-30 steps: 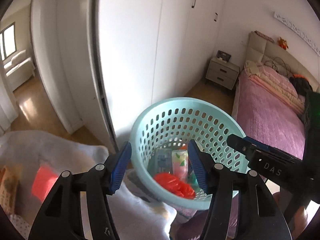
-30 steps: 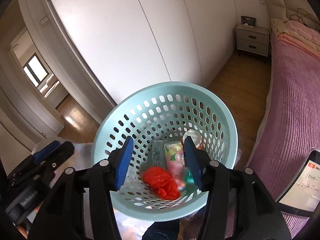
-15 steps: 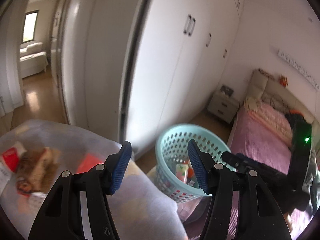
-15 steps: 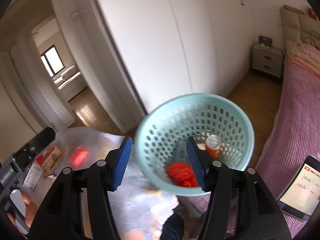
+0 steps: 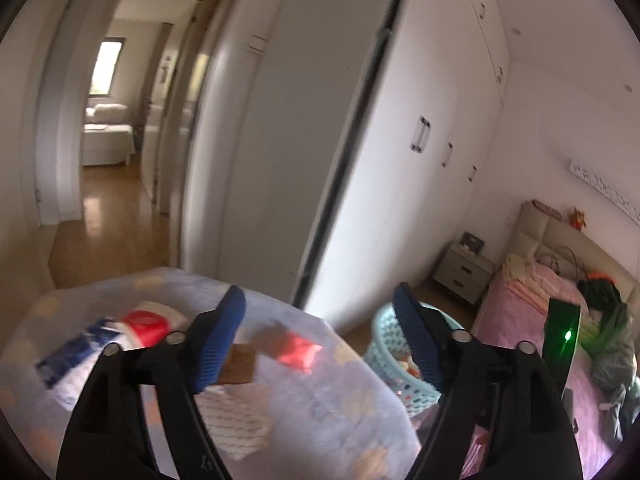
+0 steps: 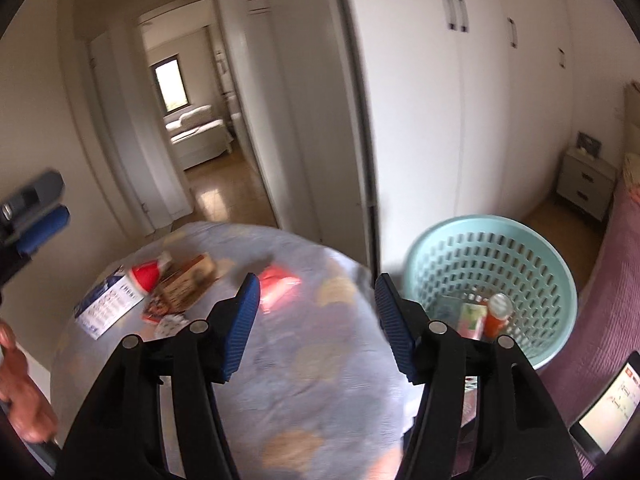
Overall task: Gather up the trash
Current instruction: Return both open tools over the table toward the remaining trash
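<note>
While both grippers hang over the table, this is how the room stands:
Left gripper (image 5: 318, 334): blue-padded jaws spread wide with nothing between them; they have just been opening further
Right gripper (image 6: 318, 322): jaws apart and empty too, having just been widening a little
Table (image 6: 304, 364): draped in a pale lilac cloth with faint round patches, standing before the white wardrobe (image 6: 416, 120)
Trash on the table: a red wrapper (image 6: 276, 286) lies ahead of the right gripper's pads; further left sit a white and blue box (image 6: 108, 306), a red and white packet (image 6: 146, 276) touching it, and a brown packet (image 6: 188, 282) just beside that; all a bit blurred
Basket (image 6: 492, 280): mint green, perforated, to the right of the table and beside the pink bed (image 5: 524, 320)
Inside the basket: a can with an orange body (image 6: 496, 316) standing upright, next to a light green carton (image 6: 472, 320)
Person: a hand (image 6: 22, 396) shows at the left edge of the right wrist view
</note>
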A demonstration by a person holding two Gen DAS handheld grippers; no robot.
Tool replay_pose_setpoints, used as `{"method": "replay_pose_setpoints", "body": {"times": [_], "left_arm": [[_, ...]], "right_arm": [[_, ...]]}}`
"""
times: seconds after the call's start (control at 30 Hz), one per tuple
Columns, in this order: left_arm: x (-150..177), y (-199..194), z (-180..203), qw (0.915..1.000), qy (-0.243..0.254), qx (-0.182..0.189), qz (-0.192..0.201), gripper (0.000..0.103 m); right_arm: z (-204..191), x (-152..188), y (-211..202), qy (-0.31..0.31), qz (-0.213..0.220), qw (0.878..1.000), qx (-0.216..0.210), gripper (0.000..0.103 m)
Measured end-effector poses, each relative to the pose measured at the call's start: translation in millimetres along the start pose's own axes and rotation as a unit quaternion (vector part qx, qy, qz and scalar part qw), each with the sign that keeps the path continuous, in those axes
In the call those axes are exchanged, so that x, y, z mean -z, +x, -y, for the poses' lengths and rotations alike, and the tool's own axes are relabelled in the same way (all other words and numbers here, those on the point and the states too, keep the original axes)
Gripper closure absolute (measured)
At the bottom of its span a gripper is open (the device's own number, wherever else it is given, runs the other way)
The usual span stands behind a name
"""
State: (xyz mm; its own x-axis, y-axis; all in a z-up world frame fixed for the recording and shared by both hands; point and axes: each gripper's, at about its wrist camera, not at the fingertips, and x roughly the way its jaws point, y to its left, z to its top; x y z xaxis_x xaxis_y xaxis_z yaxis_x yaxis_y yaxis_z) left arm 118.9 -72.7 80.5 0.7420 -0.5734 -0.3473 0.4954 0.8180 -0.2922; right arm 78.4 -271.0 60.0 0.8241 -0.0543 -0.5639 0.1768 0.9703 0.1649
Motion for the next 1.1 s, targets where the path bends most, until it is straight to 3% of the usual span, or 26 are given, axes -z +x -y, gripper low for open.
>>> {"method": "replay_pose_setpoints", "body": {"times": [0.23,0.7,0.93,1.1], "left_arm": [[2,-32,-49,0.999,-0.022,-0.038,0.013,0.024],[13,-45,-145,0.9914,-0.064,-0.111,-0.022,0.024],[22,-24,-169,0.9861,-0.048,-0.144,-0.067,0.023],[30,1,-186,0.9784,-0.035,-0.164,-0.121,0.023]], "right_arm": [[-46,20,15,-0.03,-0.003,0.999,-0.022,0.035],[-69,67,44,-0.046,0.005,0.998,-0.037,0.031],[-67,72,52,-0.043,-0.005,0.998,-0.039,0.03],[-63,72,59,-0.037,-0.02,0.998,-0.047,0.029]]}}
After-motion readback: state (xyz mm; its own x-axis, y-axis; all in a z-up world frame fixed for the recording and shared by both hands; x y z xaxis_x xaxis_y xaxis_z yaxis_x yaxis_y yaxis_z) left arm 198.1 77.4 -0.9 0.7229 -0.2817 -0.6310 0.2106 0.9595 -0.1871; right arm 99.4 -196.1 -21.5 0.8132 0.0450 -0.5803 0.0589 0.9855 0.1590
